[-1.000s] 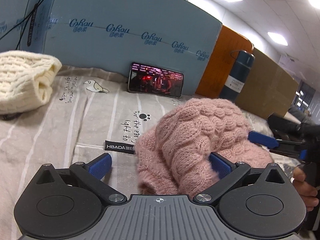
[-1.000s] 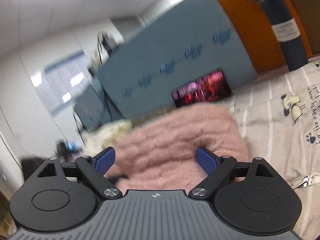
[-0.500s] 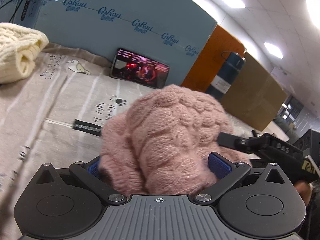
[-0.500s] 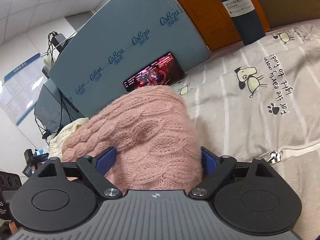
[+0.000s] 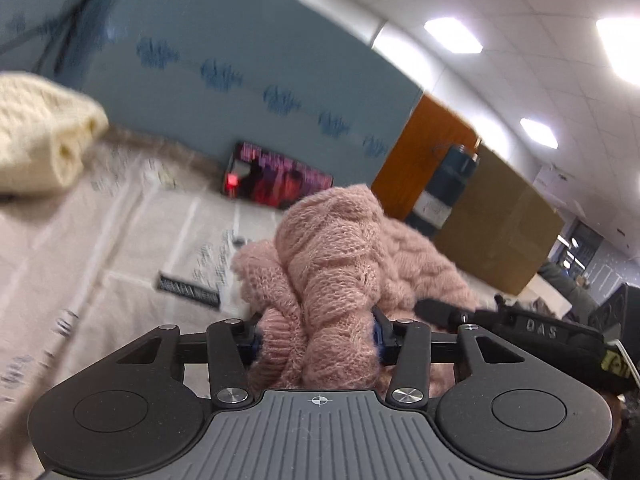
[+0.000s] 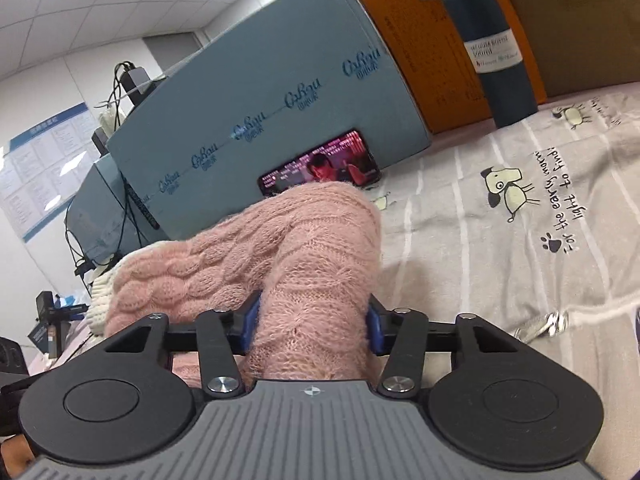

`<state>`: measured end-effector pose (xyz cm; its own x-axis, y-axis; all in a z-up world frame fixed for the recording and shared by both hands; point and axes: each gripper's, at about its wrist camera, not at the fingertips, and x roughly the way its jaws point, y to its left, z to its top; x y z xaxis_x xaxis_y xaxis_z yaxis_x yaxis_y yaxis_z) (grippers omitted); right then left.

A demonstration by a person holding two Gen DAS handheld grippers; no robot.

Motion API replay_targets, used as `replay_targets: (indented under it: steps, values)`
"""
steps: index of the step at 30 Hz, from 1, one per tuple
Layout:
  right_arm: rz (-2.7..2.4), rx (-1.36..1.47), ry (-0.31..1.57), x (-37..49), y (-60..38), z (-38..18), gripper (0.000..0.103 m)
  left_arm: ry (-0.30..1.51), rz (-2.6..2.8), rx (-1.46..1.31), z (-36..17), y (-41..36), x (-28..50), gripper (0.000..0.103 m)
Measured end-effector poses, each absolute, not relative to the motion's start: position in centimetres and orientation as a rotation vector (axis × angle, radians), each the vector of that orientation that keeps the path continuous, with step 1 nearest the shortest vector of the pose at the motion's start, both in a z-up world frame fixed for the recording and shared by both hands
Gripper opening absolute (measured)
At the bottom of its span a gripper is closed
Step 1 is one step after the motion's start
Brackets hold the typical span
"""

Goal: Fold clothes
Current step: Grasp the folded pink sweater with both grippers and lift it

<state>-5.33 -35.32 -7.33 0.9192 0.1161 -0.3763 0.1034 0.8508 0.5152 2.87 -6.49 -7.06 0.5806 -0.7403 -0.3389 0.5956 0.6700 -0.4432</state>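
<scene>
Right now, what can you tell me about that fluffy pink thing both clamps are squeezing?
It is a pink sweater, fuzzy chunky cable knit, bunched into a thick, soft roll. The left gripper and the right gripper each pinch a fold of it. It looks raised above the printed bedsheet, in front of a glowing phone.

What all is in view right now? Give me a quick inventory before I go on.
pink sweater: one, pink cable knit, bunched on the sheet, gripped at both ends
cream sweater: one, cream knit, folded, far left on the sheet
sheet: one, grey striped with cartoon dogs and text, under everything
phone: one, screen lit, leaning on the foam board
foam board: one, blue-grey, upright behind the sheet
bottle: one, dark blue, standing by the orange panel
orange panel: one, behind the bottle
cardboard box: one, brown, far right
left gripper: fingers shut on the pink sweater
right gripper: fingers shut on the pink sweater
</scene>
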Motion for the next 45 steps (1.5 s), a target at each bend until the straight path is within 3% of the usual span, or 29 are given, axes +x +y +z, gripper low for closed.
replay_targets:
  steps: [12,23,30,36,40,45]
  values:
    - [0.276,0.557,0.392,-0.7,-23.8,-2.5,0.045,0.215,-0.527,-0.368,-1.7,5.6,2.8,0.045]
    - [0.483,0.532,0.222,8.1,-14.9,4.0,0.045,-0.062,-0.312,-0.382,5.2,13.7,6.2,0.044]
    - [0.443,0.5,0.243,14.5,-12.1,2.8,0.045,0.026,-0.243,-0.498,2.6,15.9,12.5,0.044]
    - [0.374,0.413,0.362,20.3,-10.8,-1.9,0.046,0.239,-0.183,-0.54,-3.1,16.0,18.9,0.044]
    - [0.37,0.43,0.434,23.1,-11.1,-5.2,0.054,0.31,-0.133,-0.508,-5.4,16.2,20.4,0.051]
    - [0.38,0.429,0.462,23.8,-11.5,-5.9,0.056,0.332,-0.064,-0.44,-5.5,15.2,20.8,0.064]
